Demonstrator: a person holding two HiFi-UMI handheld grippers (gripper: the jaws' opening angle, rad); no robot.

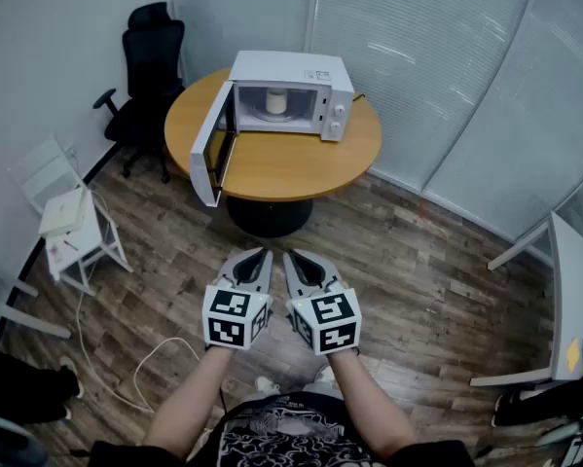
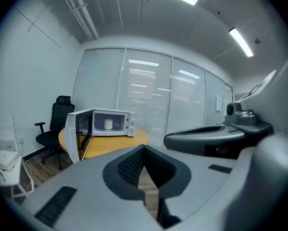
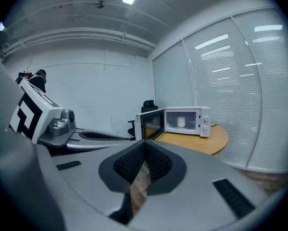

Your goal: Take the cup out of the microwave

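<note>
A white microwave (image 1: 286, 95) stands on a round wooden table (image 1: 301, 159), its door (image 1: 211, 149) swung open to the left. Inside it a white cup (image 1: 276, 100) stands upright on the turntable. Both grippers hover side by side over the floor, well short of the table. My left gripper (image 1: 262, 254) is shut and holds nothing, and so is my right gripper (image 1: 293, 258). In the left gripper view the microwave (image 2: 110, 123) and cup (image 2: 108, 124) lie far beyond the closed left gripper (image 2: 144, 148). The right gripper view shows the cup (image 3: 181, 122) far beyond the right gripper (image 3: 144, 143).
A black office chair (image 1: 145, 76) stands left of the table by the wall. A small white stand (image 1: 72, 232) carries a box, and a cable (image 1: 145, 368) trails over the wood floor. A white desk (image 1: 573, 300) sits at the right. Blinds cover the glass walls behind.
</note>
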